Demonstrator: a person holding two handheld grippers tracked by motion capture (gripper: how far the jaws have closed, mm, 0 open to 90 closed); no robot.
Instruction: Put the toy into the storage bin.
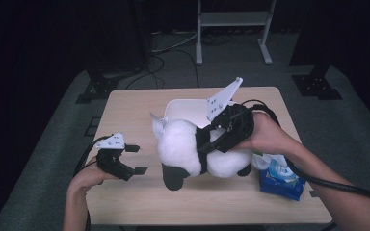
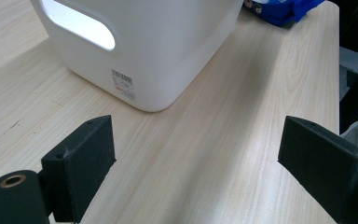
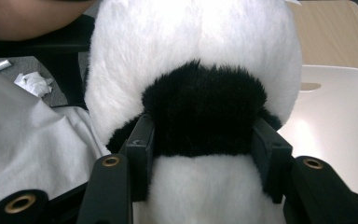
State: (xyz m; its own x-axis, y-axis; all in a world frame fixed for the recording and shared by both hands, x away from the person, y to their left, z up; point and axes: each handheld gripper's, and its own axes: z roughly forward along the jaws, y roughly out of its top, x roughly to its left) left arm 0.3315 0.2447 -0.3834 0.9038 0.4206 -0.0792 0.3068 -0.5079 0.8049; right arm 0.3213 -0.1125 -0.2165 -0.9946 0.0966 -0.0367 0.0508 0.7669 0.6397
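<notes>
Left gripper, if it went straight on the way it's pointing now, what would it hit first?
Most likely the white plastic bin with a cut-out handle. The open left gripper points across bare light wooden table toward the bin's rounded corner, with nothing between. Depth is hard to judge, so it could slip just past that corner.

The plush toy (image 1: 192, 149) is held above the table (image 1: 125, 110) middle, just in front of the bin (image 1: 185, 108). The packet (image 1: 282, 178) is found near the right edge. The left gripper (image 1: 135, 159) is positioned by the left edge.
</notes>
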